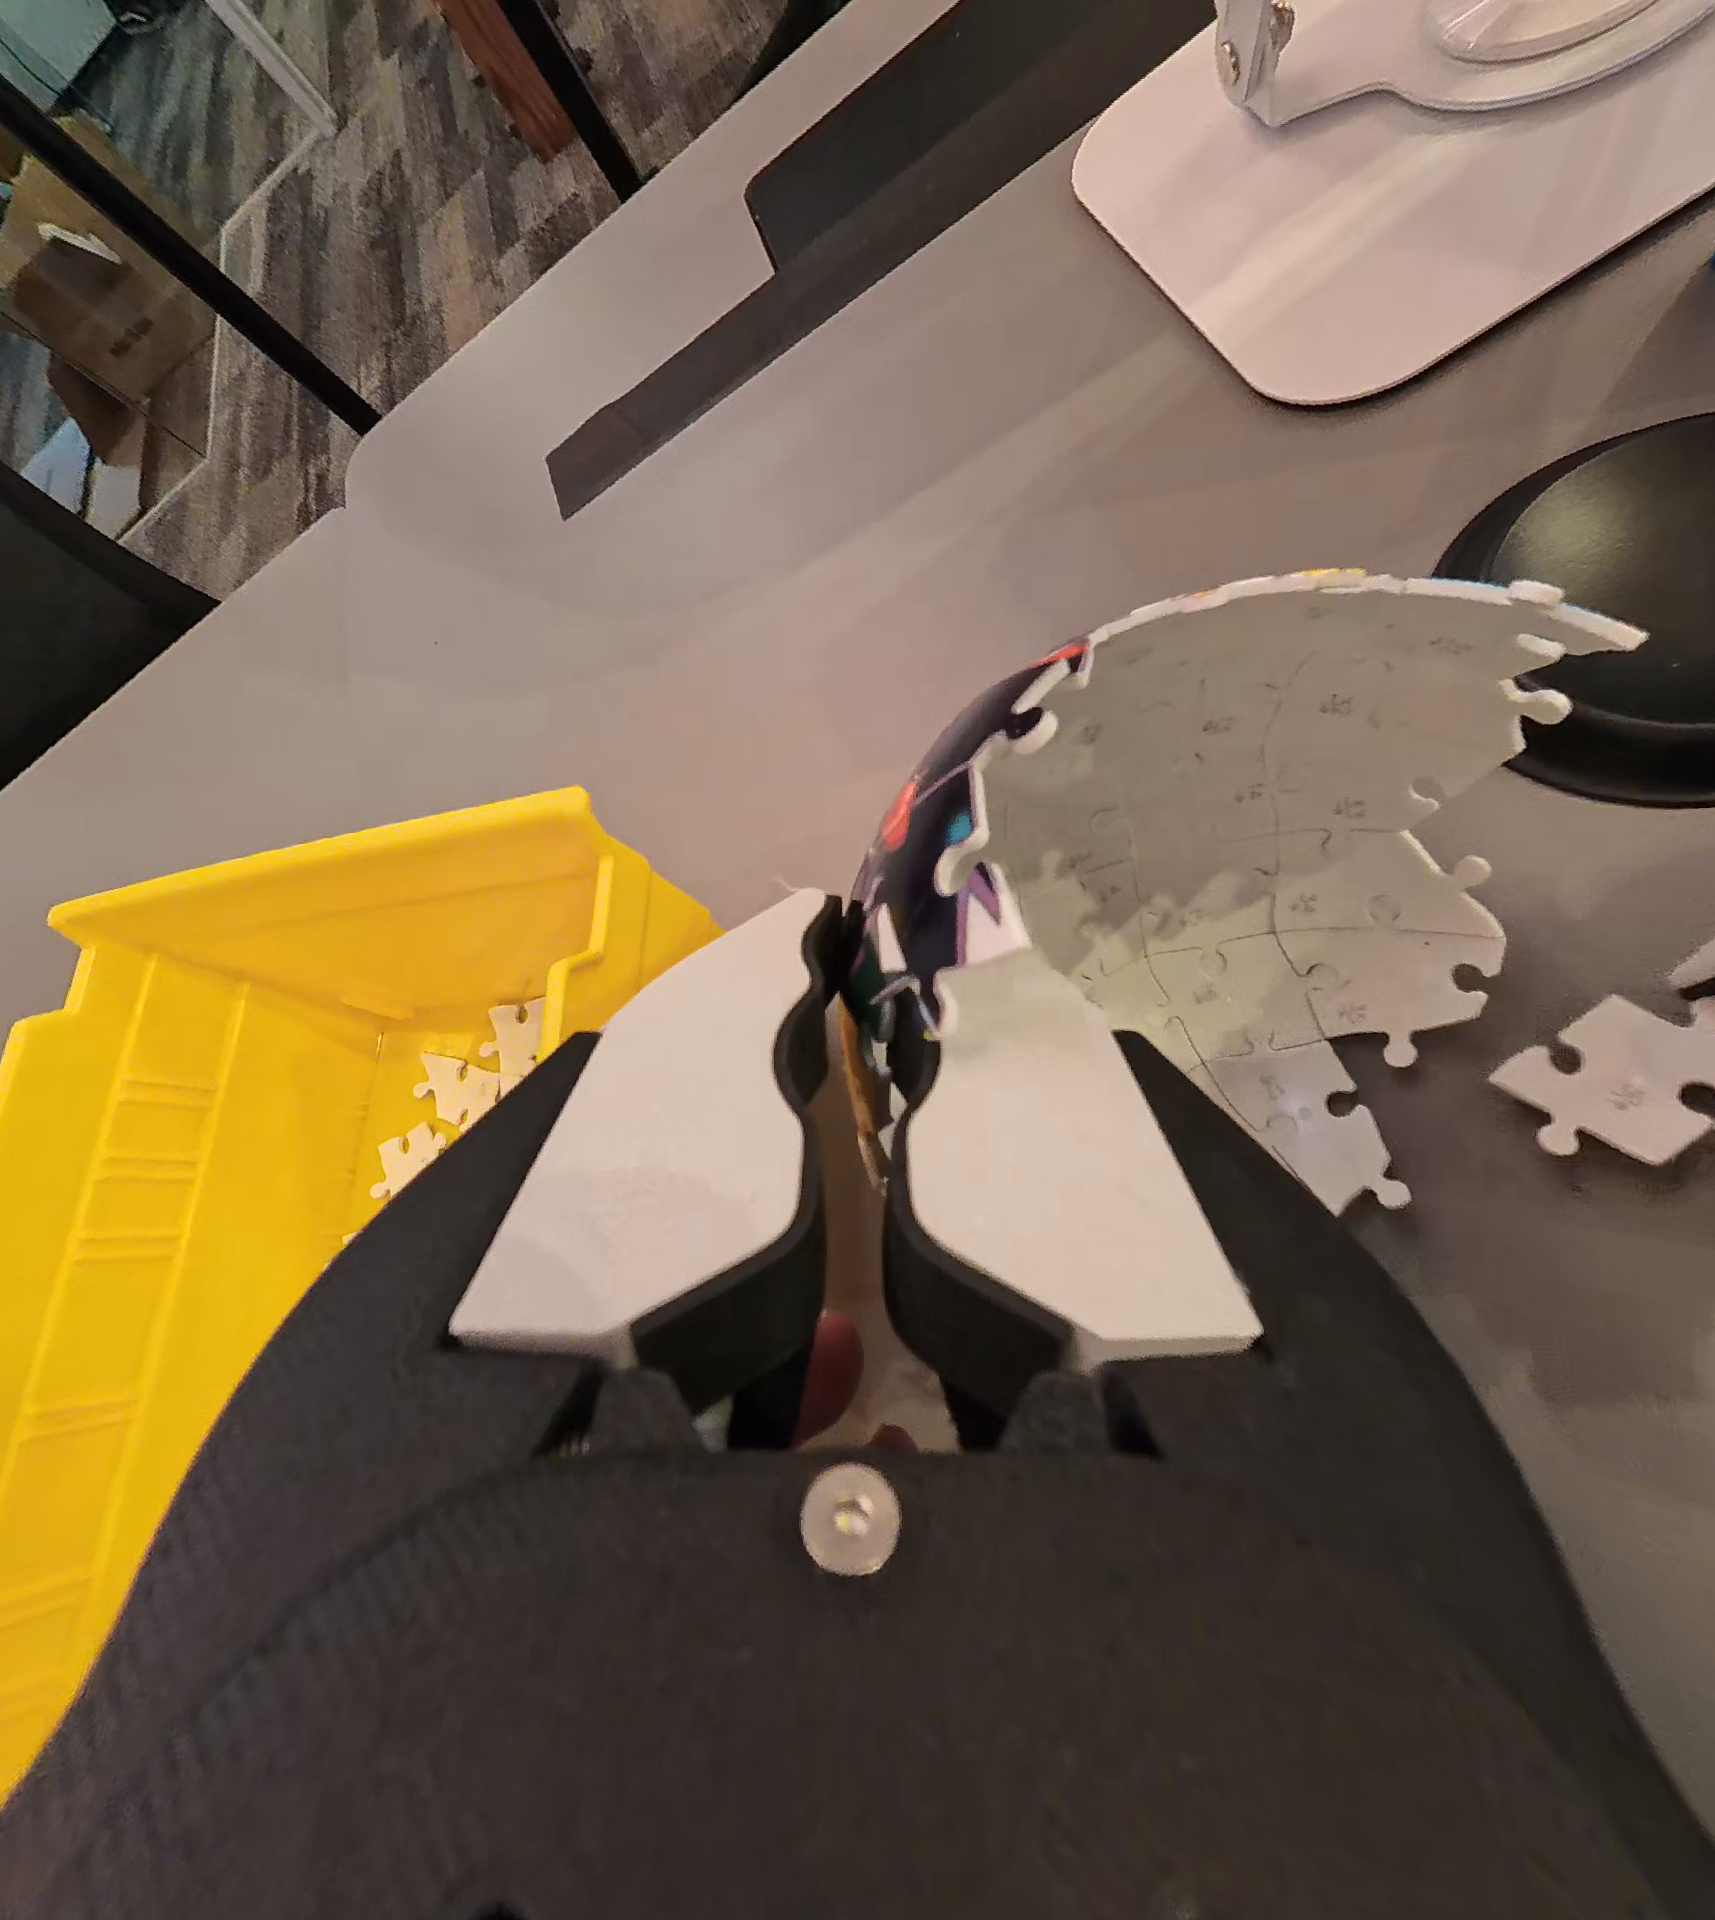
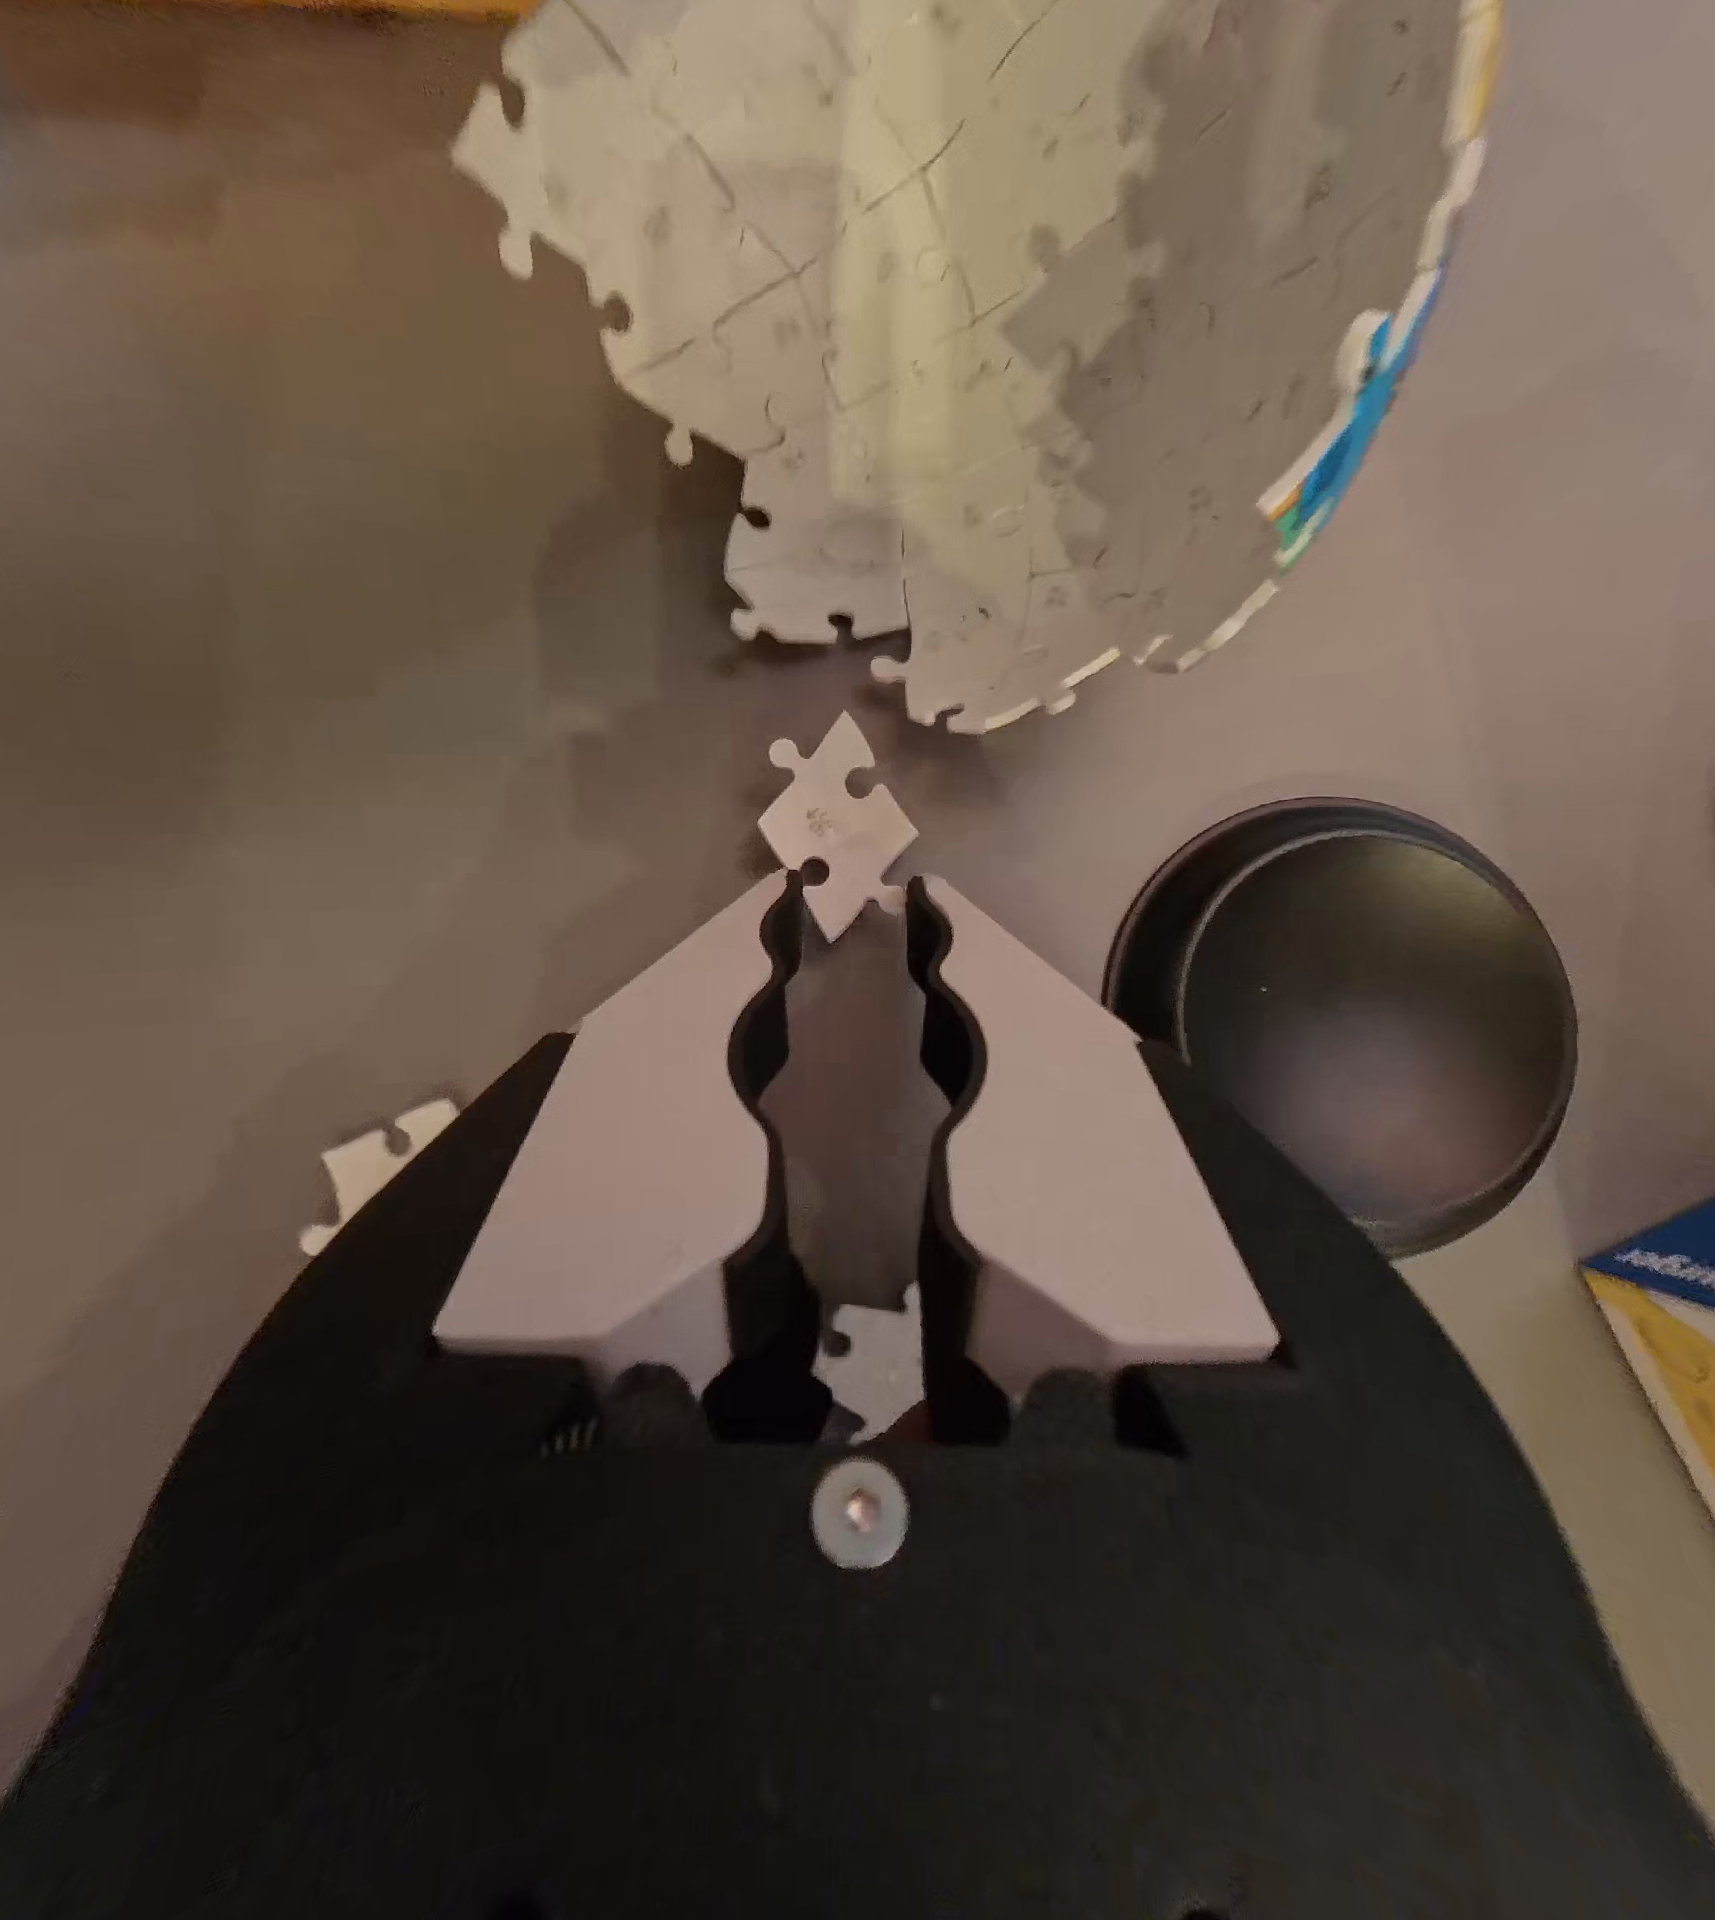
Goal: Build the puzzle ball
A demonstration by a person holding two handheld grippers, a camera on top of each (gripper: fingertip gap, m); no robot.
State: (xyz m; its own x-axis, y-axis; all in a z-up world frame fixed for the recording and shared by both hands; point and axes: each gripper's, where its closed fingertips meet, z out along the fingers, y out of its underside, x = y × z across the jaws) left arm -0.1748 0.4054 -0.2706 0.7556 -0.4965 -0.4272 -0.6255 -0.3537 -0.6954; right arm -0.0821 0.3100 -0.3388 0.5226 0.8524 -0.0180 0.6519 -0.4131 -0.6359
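Shell [image 1: 1248, 821] right of centre: white inside, dark navy print with red and teal outside. Bin [image 1: 209, 1195] lower left: yellow. Dish [image 2: 1352, 1029] at right: black. Table [image 1: 832, 582]: grey.

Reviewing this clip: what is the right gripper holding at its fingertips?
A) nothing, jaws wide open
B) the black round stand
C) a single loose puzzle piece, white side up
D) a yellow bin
C: in the right wrist view the right gripper pinches the corner of a single white puzzle piece, just short of the partly built puzzle ball.
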